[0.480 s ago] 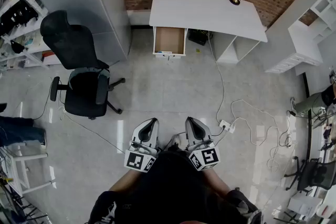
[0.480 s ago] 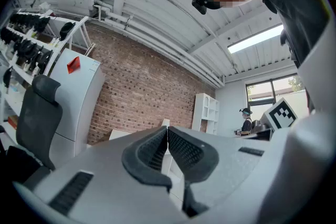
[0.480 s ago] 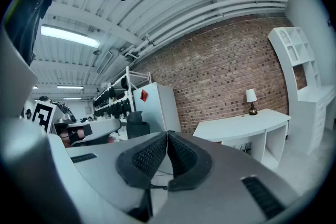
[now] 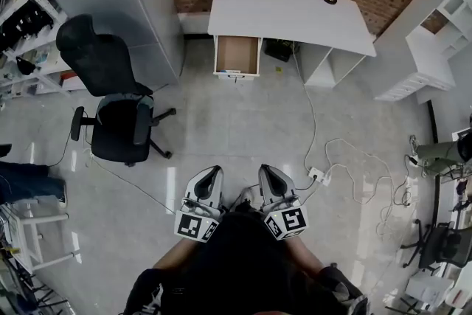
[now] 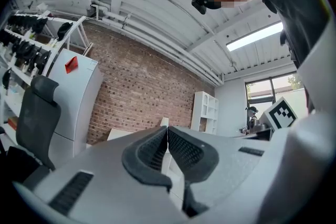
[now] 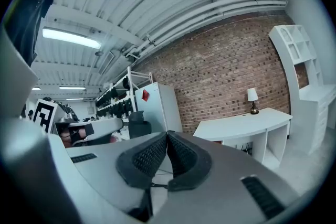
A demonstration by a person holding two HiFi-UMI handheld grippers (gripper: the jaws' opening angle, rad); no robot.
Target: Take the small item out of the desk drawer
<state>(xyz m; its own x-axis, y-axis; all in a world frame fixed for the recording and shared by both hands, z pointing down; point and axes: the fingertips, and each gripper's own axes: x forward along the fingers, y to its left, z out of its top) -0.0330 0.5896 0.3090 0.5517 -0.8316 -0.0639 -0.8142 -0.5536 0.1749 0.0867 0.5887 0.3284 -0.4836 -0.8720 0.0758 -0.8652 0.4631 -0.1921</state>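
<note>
Two grey grippers were held close to the body, the left gripper (image 4: 210,175) and the right gripper (image 4: 267,173), each with jaws pressed together on nothing. This was probably because the white desk (image 4: 287,15) stood well apart across the floor. Its brown-lined drawer (image 4: 237,55) stood open, but the small item inside was too small to make out. No writing was legible, and only black-and-white square markers (image 4: 284,221) showed.

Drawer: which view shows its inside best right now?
Head view: it looks down into the open drawer, far off. The right gripper view shows the desk side-on, the drawer's inside hidden. The left gripper view catches only a sliver of desk.
</note>
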